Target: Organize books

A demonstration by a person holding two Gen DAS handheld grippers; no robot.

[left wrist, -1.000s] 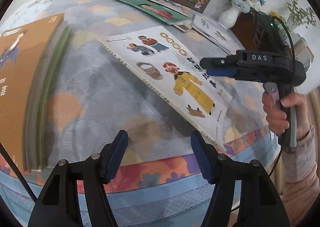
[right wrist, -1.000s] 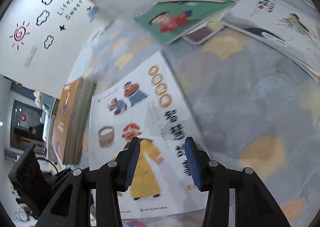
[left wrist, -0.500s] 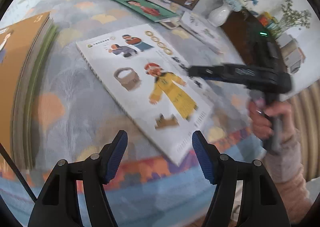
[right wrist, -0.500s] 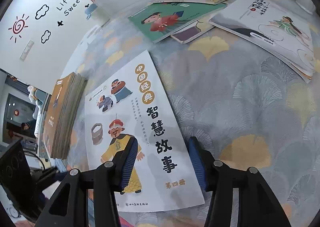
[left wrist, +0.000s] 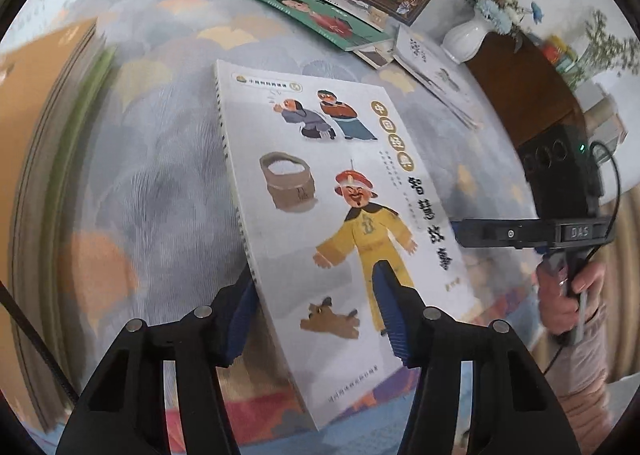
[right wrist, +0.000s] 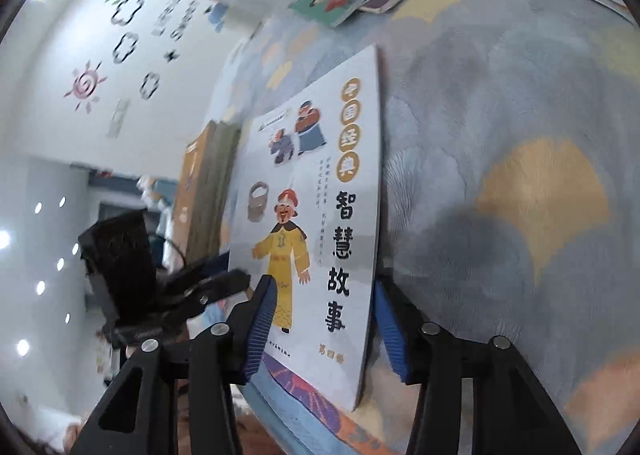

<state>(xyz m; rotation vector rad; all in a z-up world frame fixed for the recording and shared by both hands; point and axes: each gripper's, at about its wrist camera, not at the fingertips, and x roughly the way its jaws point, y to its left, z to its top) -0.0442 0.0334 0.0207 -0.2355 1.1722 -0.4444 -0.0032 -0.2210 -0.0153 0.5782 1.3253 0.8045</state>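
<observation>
Patterned cloth (left wrist: 160, 183) covers your surface, with loose books (left wrist: 320, 15) at its far side and an orange stack (left wrist: 36, 135) to the left; the white picture book (left wrist: 340, 195) lies near the front edge, its near end tilted up off the cloth; your left claw (left wrist: 316, 319) straddles the spiral-bound edge, one pad under it and one over the cover, jaws closing, not visibly pressing yet; your right claw (right wrist: 324, 323) straddles the opposite edge, jaws closing too, pads apart from the cover; a white vase (left wrist: 466, 41) stands beyond the books.
</observation>
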